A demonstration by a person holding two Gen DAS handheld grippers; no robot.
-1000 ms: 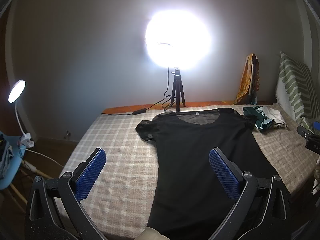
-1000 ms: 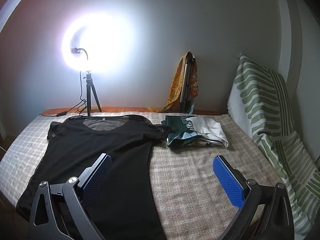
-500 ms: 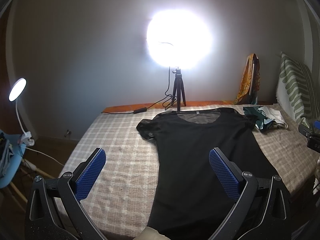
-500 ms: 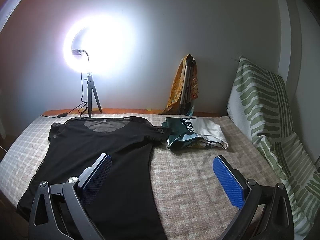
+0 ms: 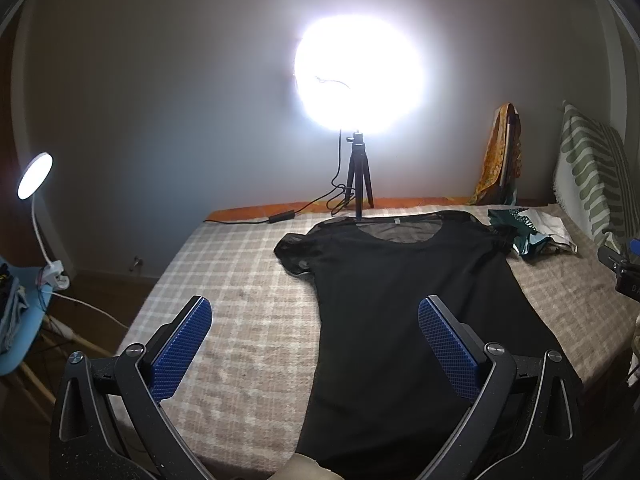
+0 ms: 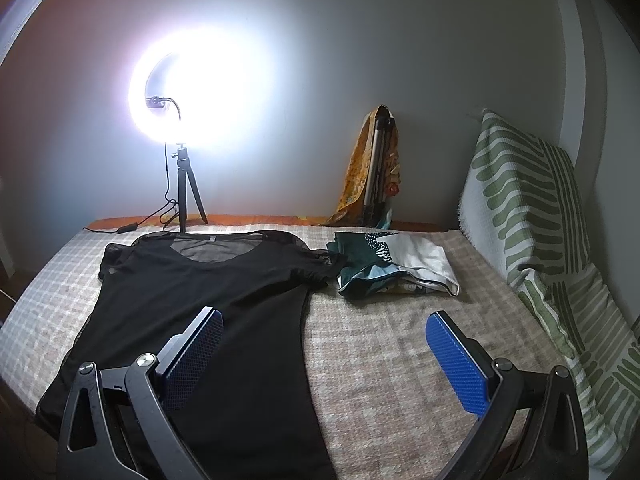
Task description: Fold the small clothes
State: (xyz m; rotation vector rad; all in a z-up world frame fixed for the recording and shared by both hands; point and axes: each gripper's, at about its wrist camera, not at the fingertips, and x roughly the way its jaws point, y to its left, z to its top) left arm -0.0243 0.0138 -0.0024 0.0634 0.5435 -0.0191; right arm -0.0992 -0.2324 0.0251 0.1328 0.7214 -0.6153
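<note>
Fingers, both pairs: spread wide and empty, hovering over the near end of the bed. Left gripper (image 5: 314,346) straddles the black top's left side edge; right gripper (image 6: 324,354) straddles its right side edge.

Bed (image 5: 248,280): checked beige cover, carries everything below.

Black top (image 5: 404,300): the task's garment. Laid flat, face up, neckline at the far end, hem hanging over the near edge. Short sheer sleeves; the left one lies bunched, the right one touches the folded pile.

Striped cushion (image 6: 532,216): green on white, propped at the right.

Ring light (image 5: 358,76): on a small tripod at the far edge, very bright.

Orange cloth (image 6: 370,168): draped over a stand against the far wall.

Folded pile (image 6: 396,264): teal and white garments, far right, likely finished pieces.

Desk lamp (image 5: 34,170): clipped beside a blue chair (image 5: 16,320), off the bed at the left.

Step in hand, judged: folding not yet begun. To do it well, each pair should pinch a single layer at matching points along one side, at sleeve and hem, lift just clear of the cover, and carry the edge across evenly. The bunched left sleeve wants smoothing first, or it will crease into the fold.
</note>
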